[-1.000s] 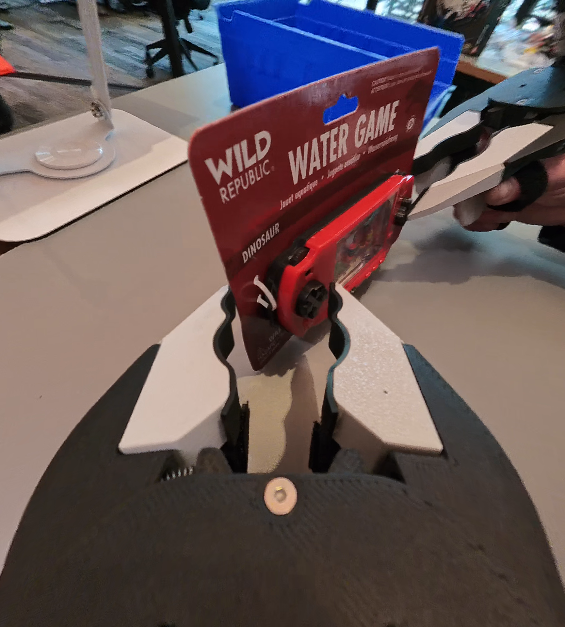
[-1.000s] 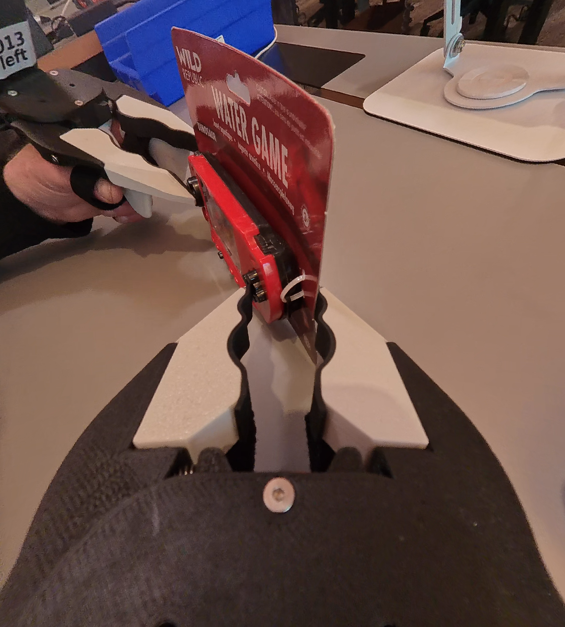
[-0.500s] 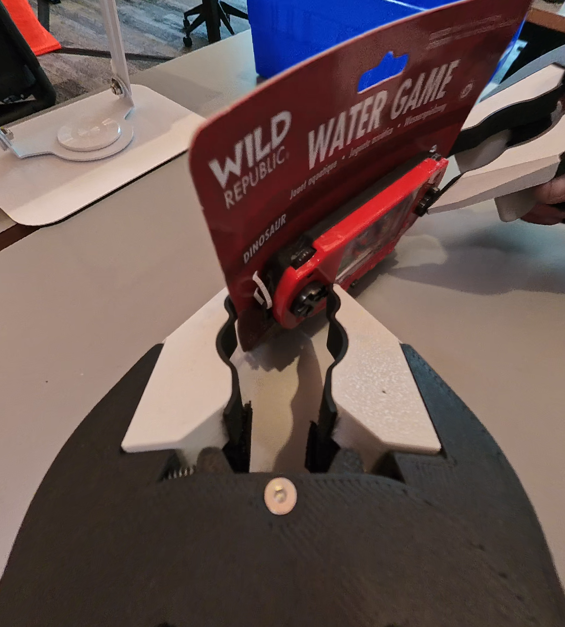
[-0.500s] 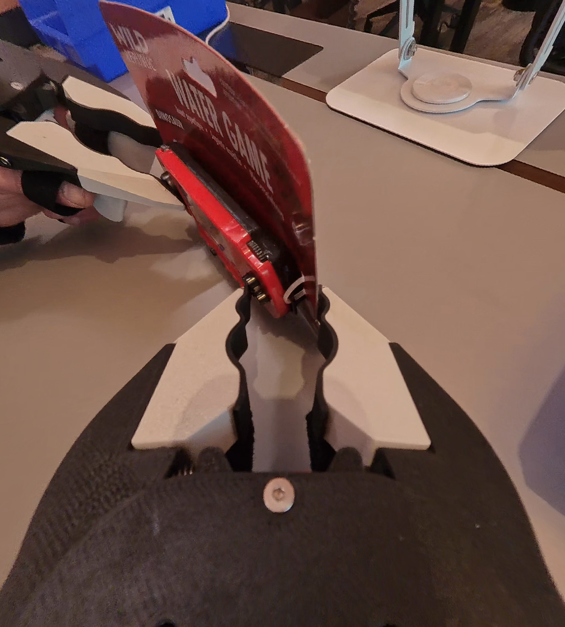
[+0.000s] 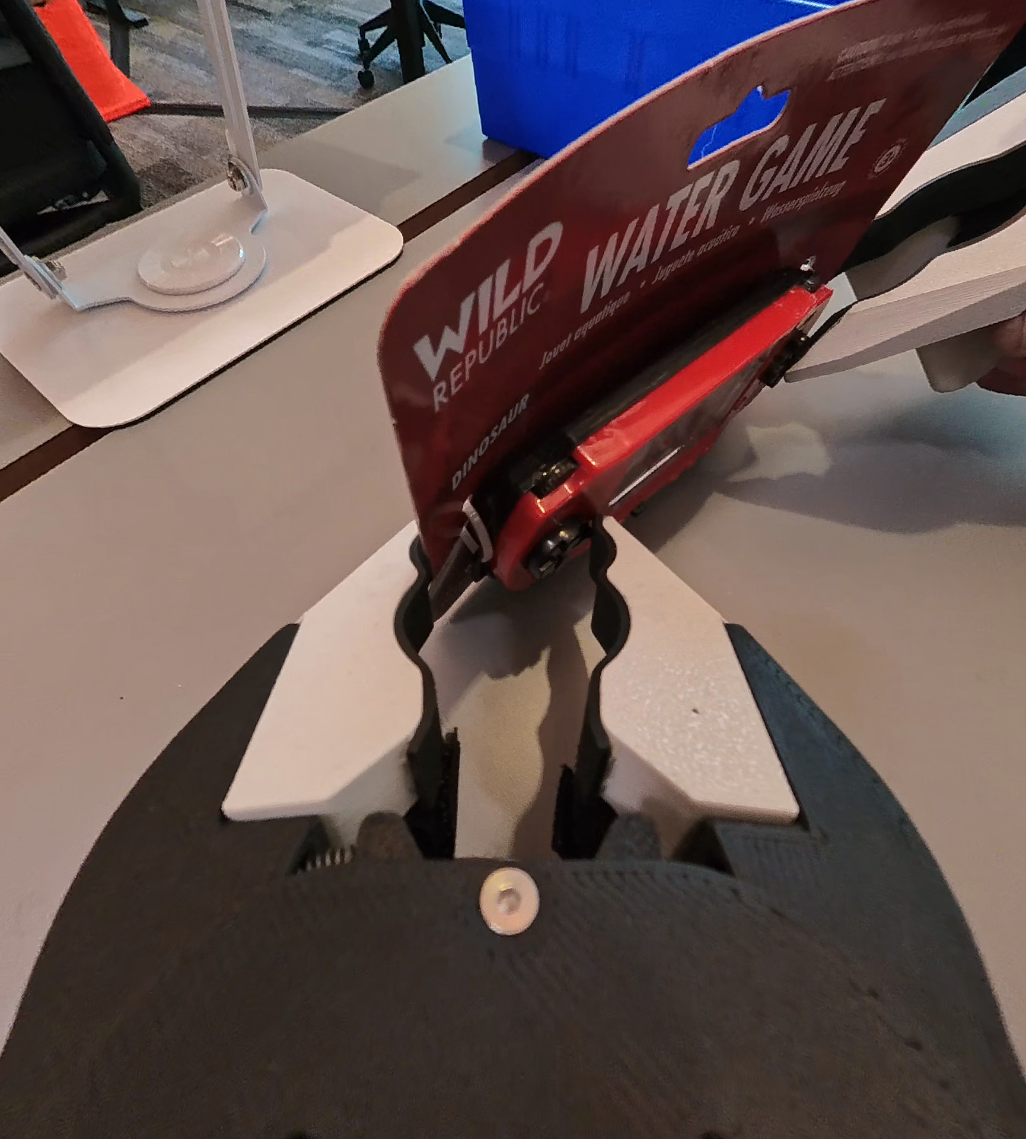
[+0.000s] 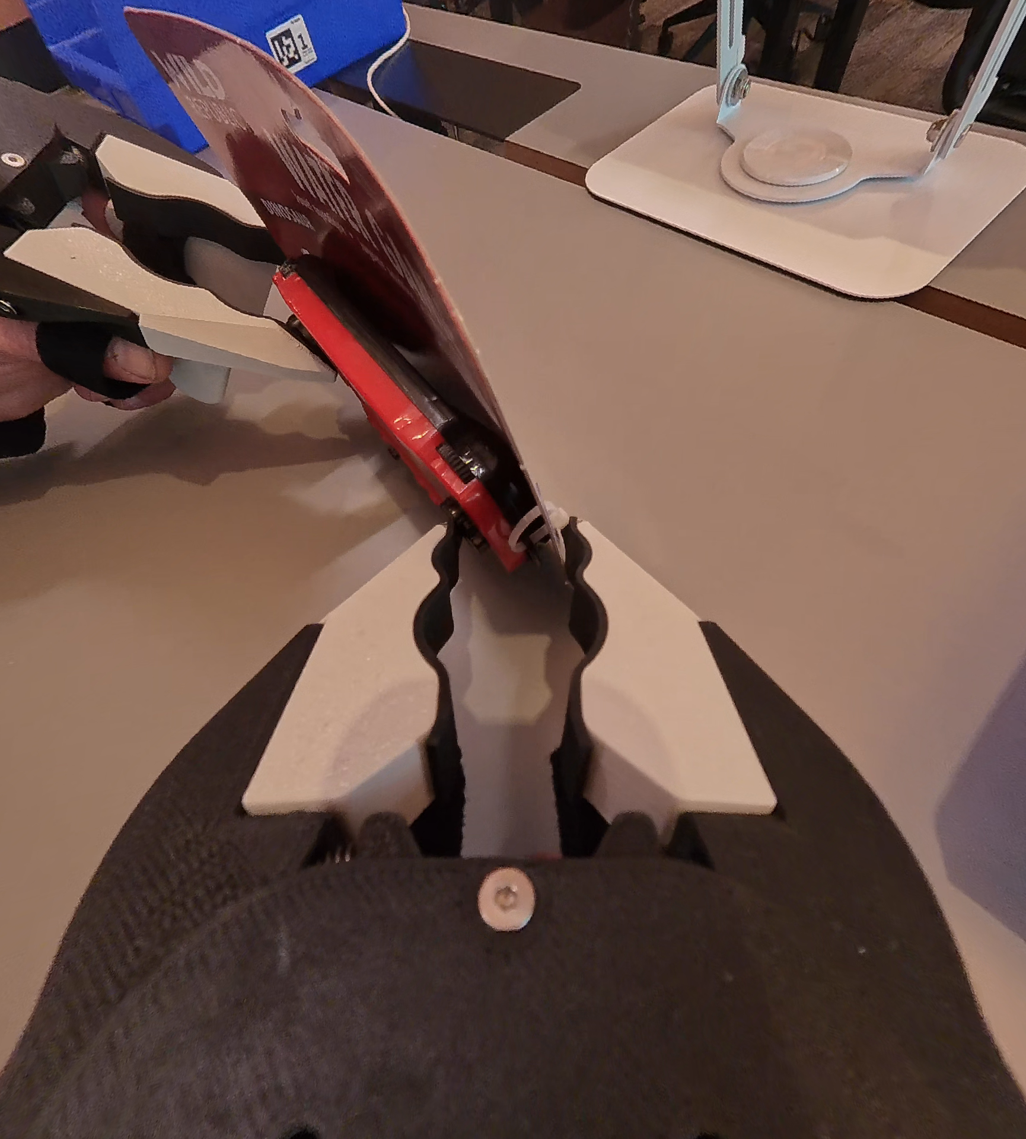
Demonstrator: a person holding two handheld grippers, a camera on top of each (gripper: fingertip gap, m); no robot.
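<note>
Above the grey surface (image 5: 159, 585), a red handheld toy on a dark red backing card (image 5: 652, 296) hangs tilted between both tools. The left tool (image 5: 507, 548) is closed on one end of the toy; the right tool (image 6: 510, 542) is closed on the other. A blue plastic bin (image 5: 590, 55) stands behind.

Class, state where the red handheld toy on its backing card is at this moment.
In both wrist views the red toy is gripped end to end by the left gripper and right gripper, tilted above the grey table.
</note>
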